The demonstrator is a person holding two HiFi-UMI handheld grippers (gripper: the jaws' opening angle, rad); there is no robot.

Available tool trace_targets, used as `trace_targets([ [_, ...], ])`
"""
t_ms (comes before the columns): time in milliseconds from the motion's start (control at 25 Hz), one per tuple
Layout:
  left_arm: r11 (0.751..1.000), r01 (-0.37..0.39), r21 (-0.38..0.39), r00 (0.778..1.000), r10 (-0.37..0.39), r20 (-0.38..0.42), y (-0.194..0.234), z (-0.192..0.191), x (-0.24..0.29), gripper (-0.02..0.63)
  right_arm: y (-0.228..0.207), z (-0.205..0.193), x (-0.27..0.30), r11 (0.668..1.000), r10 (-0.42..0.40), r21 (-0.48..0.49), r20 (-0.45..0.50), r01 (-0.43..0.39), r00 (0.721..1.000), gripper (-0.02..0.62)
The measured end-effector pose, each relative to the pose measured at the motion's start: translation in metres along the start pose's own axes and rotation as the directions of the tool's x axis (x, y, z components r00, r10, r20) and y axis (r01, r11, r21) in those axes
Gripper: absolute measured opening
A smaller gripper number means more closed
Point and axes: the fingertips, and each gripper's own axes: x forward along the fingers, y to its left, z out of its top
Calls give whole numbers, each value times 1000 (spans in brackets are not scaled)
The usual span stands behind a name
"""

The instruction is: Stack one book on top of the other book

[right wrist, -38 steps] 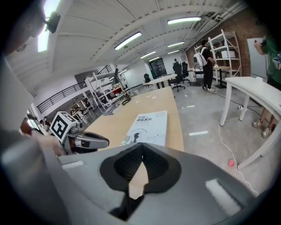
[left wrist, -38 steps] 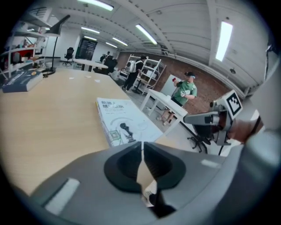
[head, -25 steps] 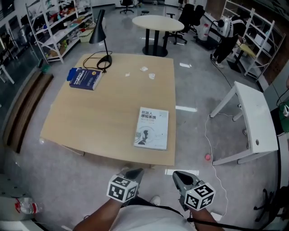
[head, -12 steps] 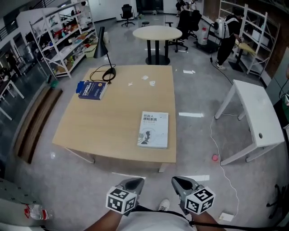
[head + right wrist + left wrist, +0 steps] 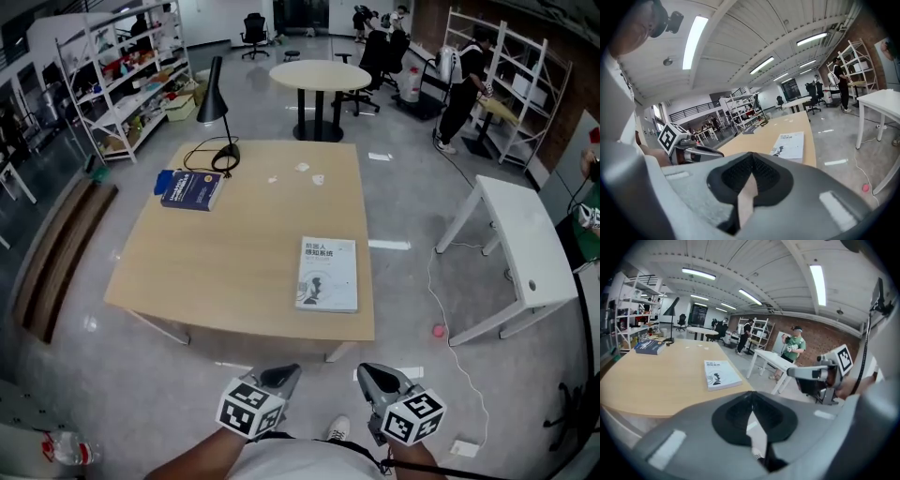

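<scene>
Head view, table: a square light-wood table [image 5: 234, 253] stands on a grey polished floor.
Head view, white book: a thin white paperback book [image 5: 327, 273] lies flat, cover up, near the table's near right corner. Dark Chinese characters head the cover, too small to read with certainty, and a grey-black drawing sits below them.
Head view, blue book: a thick dark-blue book [image 5: 191, 188] lies flat near the far left corner, well apart from the white one. Its white lettering cannot be read.
Head view, lamp: a black desk lamp [image 5: 217, 112] stands just beyond the blue book, with its cord looped on the tabletop.
Head view, grippers: the left gripper [image 5: 284, 375] and right gripper [image 5: 368, 375] hang side by side over the floor, short of the table's near edge. Each carries a cube with black-and-white square markers, and neither touches a book.
Left gripper view, jaws: pressed together tip to tip, with nothing between them. The white book lies ahead on the table, the blue book is far off at the left, and the right gripper is at the right.
Left gripper view, background: a person in a green top [image 5: 794, 344] stands beyond a white table [image 5: 771, 360].
Right gripper view, jaws: closed and empty. The white book lies ahead by the table's right edge, and the left gripper is at the left.
</scene>
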Motion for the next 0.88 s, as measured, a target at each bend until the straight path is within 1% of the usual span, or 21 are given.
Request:
trace_targets([
  [200,1000,4,-16,1000,-4,12,9,-5,-7,5,13,-8,8,1000,-3,-27,-22,2,1000,0],
  [360,999,6,-34,999,-5,33,12,1,-9,5,15,-9,11,999,2,-49,-37,-4,999,0],
  [440,1000,8,-27,999,-7,38,10,3,-10,5,17,-9,10,999,3,-53,-42,-5,999,0],
  [680,1000,10,-28,999,-9,53,5,10,-13,5,17,-14,6,999,7,-38,-49,-9,999,0],
  [880,1000,7,-22,999,-6,52,3,9,-11,5,14,-17,3,1000,1,-30,-46,-2,999,0],
])
